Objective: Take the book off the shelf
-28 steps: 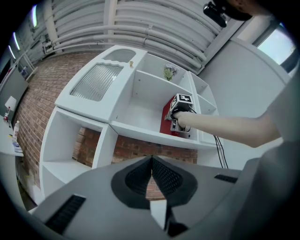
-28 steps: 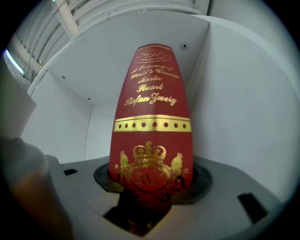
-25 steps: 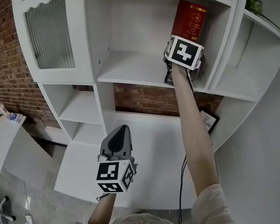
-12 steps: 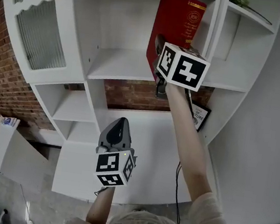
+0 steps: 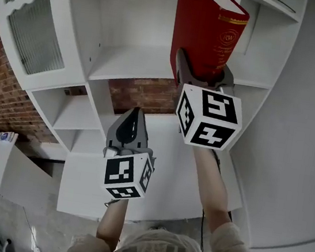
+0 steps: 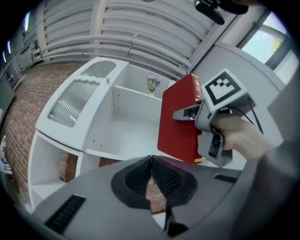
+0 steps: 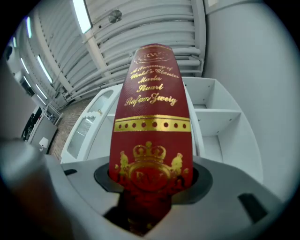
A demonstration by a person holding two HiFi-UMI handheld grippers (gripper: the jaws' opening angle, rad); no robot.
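Your right gripper [image 7: 150, 185] clamps a red, grainy book [image 7: 151, 108] gilt-stamped "Maria Stuart, Stefan Zweig" before the white shelf [image 5: 128, 63]; your left gripper [image 6: 151, 164] is closed on nothing.

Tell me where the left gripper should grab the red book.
Grip the book by its spine edge above the right gripper, one of the fingers on each cover, coming from the spine side that faces the person. The book stands upright, clamped only at its lower end, so its upper part is free and flat-sided. The left gripper is shut and would probably need to open first.
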